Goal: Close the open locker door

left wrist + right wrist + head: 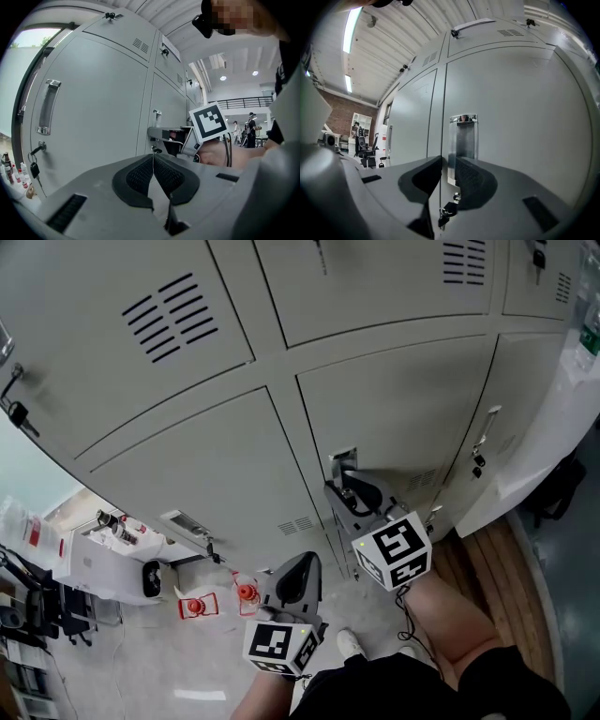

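Note:
The grey locker door (412, 409) in the lower row looks about flush with its neighbours. At its left edge it carries a chrome handle (343, 461) (463, 140). My right gripper (345, 487) (447, 161) reaches up to that handle, and its dark pads (471, 180) are closed on the handle's lower left edge. A key bunch (446, 212) hangs from the lock just under the handle. My left gripper (298, 579) (153, 157) hangs lower and nearer to me, shut and empty, its tips apart from the lockers.
Several more grey lockers (178, 474) fill the wall, some with keys in their locks (33, 168). A white panel (553, 427) stands at the right over a wooden floor strip (497, 568). Orange cones (247, 593) and white equipment (112, 563) sit on the floor at the left.

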A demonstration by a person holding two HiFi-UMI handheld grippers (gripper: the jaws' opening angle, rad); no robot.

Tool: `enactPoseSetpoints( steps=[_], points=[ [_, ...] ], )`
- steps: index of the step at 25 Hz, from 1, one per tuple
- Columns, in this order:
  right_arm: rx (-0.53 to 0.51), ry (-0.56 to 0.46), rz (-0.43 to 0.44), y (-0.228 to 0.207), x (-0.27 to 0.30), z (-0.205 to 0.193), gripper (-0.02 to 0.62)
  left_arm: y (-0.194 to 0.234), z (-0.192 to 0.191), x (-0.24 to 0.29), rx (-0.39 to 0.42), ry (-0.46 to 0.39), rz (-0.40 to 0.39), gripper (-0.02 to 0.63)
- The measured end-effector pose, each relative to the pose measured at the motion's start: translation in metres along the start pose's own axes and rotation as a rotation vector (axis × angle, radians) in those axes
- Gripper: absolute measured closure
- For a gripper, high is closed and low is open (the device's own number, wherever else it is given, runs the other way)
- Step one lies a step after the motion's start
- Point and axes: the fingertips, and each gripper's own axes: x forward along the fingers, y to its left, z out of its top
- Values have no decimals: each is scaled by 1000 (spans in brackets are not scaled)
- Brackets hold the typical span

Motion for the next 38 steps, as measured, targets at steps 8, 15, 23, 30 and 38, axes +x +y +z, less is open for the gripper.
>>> enactPoseSetpoints(
  steps=[8,15,23,30,38],
  points=[
    [-4,-2,35,0,0,0,448,-4,2,8,12,-3,-23,588],
    [-19,12,32,-7,-6,-4,471,-11,10,11,25,-22,-36,588],
    [30,20,-7,-30,-27,-10,443,-30,15,13,28,-31,-52,588],
    [40,27,-67,-56,-62,-8,470,-52,21,11,28,-51,-58,588],
    [7,16,-79,-58,-112,3,541,-95,26,9,36,-68,-73,588]
  ],
)
